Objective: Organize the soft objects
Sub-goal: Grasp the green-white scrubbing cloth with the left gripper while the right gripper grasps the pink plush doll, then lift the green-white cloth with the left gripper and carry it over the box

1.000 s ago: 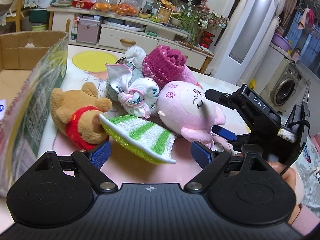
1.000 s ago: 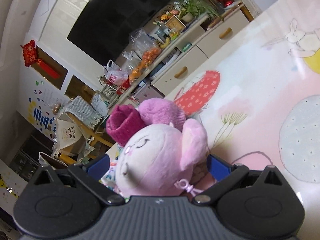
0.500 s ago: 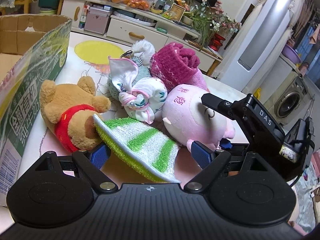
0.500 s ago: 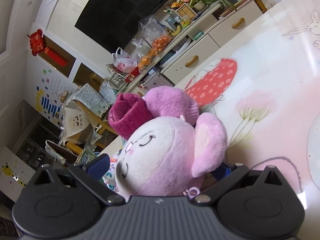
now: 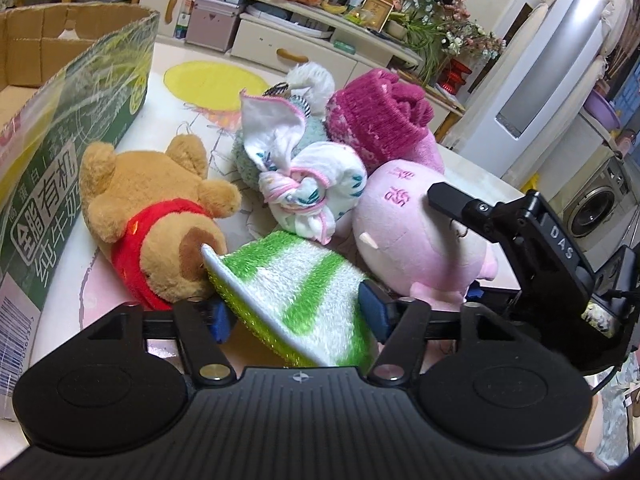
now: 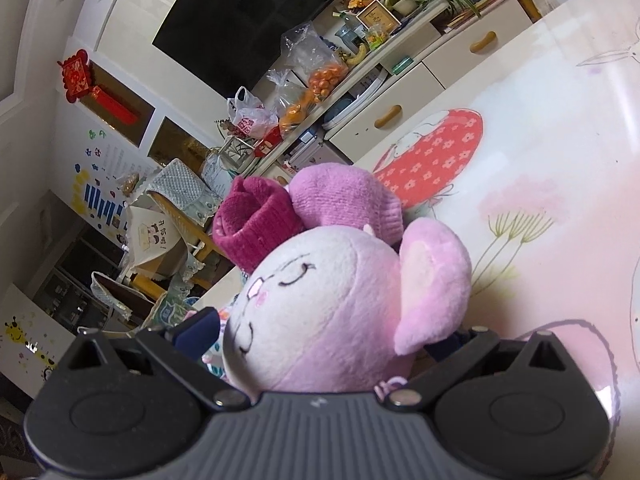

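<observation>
Over on the left sits the cardboard box [image 5: 80,92], open-topped. Beside it the brown bear [image 5: 156,216], then the left gripper [image 5: 296,312] with its jaws narrowed against the green-striped cloth [image 5: 296,284] — both blue pads touch it. Further right, the right gripper [image 6: 320,336] clamps the pink plush [image 6: 332,312] on the table. It looks like the grasping step; next — lift both, carry them boxward.
</observation>
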Demonstrator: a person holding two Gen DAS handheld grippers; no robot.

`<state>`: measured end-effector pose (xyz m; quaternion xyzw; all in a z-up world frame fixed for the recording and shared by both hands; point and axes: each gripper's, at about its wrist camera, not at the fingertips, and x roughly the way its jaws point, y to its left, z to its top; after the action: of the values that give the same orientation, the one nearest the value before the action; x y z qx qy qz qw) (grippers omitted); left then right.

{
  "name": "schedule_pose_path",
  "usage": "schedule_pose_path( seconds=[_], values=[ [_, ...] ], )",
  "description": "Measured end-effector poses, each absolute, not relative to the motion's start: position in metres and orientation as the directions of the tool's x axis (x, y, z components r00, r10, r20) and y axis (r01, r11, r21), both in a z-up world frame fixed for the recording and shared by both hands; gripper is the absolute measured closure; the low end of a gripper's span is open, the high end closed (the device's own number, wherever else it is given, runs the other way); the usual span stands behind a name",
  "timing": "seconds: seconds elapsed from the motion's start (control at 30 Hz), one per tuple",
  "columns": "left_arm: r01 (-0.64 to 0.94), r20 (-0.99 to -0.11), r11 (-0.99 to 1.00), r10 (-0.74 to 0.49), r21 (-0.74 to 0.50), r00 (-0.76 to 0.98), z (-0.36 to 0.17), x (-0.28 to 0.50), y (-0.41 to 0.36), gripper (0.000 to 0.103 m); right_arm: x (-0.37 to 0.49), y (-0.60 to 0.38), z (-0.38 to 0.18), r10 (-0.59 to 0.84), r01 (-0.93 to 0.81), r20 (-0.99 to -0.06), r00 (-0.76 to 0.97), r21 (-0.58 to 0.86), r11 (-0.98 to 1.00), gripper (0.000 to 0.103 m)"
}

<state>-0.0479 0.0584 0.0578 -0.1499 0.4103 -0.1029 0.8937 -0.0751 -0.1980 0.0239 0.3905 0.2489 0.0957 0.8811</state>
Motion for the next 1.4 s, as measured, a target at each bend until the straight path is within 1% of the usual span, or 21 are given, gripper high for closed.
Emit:
schedule_pose_path(
  seconds=[0.07,0.2,0.27,0.47,0.7,0.97,1.27,1.4],
  values=[
    [0.054,-0.702,0.933,-0.305,-0.356,0.643,0.057,-0.048,0.059,0.037,-0.075,-0.198,0.024,0.363,0.026,-0.364,0.858,0.736,0.677,0.001],
    [0.053,-0.699,0.931,-0.308,-0.361,0.646,0.058,-0.05,0.06,0.043,-0.075,-0.2,0.023,0.366,0.035,-0.368,0.855,0.745,0.666,0.006],
    [0.052,-0.7,0.93,-0.311,-0.365,0.643,0.057,-0.051,0.06,0.049,-0.075,-0.201,0.023,0.368,0.037,-0.368,0.854,0.748,0.662,0.007],
    [0.057,-0.686,0.929,-0.31,-0.365,0.659,0.06,-0.054,0.062,0.059,-0.077,-0.199,0.026,0.359,0.033,-0.381,0.852,0.724,0.689,0.011],
    [0.059,-0.683,0.931,-0.306,-0.36,0.663,0.061,-0.057,0.065,0.061,-0.081,-0.198,0.03,0.335,0.034,-0.392,0.857,0.691,0.722,0.012],
    [0.08,-0.663,0.933,-0.307,-0.35,0.683,0.067,-0.063,0.069,0.068,-0.088,-0.195,0.032,0.291,0.048,-0.397,0.87,0.657,0.752,0.012],
    [0.097,-0.636,0.926,-0.325,-0.366,0.7,0.072,-0.071,0.072,0.077,-0.106,-0.191,0.035,0.223,0.079,-0.41,0.884,0.603,0.794,0.012],
    [0.1,-0.638,0.925,-0.329,-0.368,0.696,0.071,-0.072,0.074,0.077,-0.114,-0.188,0.036,0.197,0.102,-0.418,0.887,0.593,0.799,0.012]
  ],
)
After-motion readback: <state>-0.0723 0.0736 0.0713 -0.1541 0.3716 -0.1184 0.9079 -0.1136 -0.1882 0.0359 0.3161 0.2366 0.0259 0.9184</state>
